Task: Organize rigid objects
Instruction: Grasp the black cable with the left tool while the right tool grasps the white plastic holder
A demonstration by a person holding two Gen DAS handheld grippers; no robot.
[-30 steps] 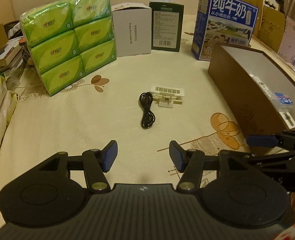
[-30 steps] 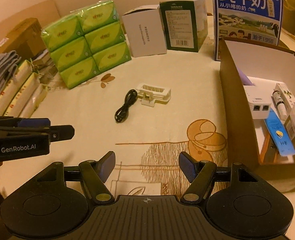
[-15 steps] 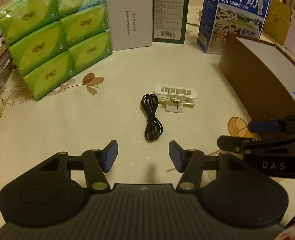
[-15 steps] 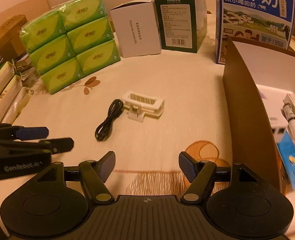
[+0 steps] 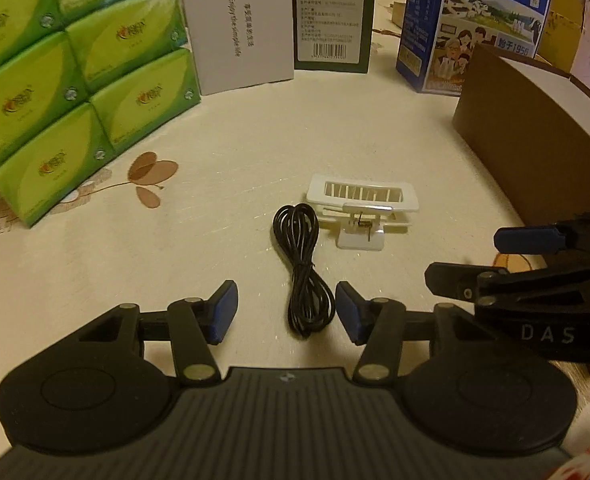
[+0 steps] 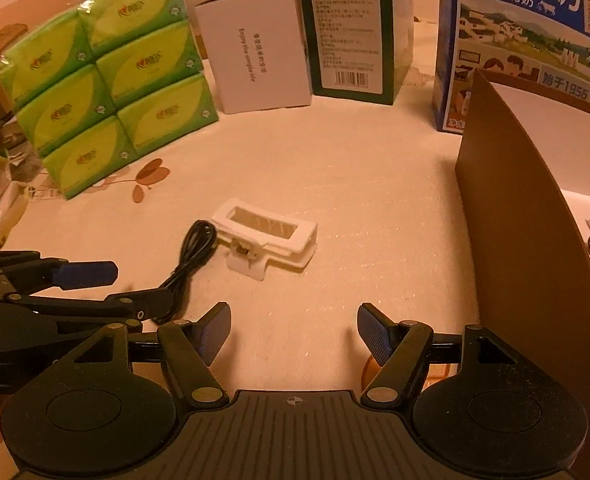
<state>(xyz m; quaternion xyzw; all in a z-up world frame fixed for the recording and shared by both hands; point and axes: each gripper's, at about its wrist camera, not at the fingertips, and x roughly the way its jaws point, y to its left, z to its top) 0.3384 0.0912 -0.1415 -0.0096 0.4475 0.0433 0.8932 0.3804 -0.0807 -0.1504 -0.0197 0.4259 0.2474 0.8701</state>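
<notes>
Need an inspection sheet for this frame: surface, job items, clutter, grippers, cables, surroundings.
Surface: cream tablecloth with a brown leaf print.
Job's things: white clip holder lying on the cloth; brown box to the right, already holding small packs.
Clutter: nothing seen loose beyond those.
Grippers: left gripper closing, the cable's near end between its pads, not pressed; right gripper open, nothing between the pads.
Cables: coiled black cable beside the holder, apart from it.
Surroundings: green tissue packs, white carton, dark green carton, blue milk carton standing along the back.
</notes>
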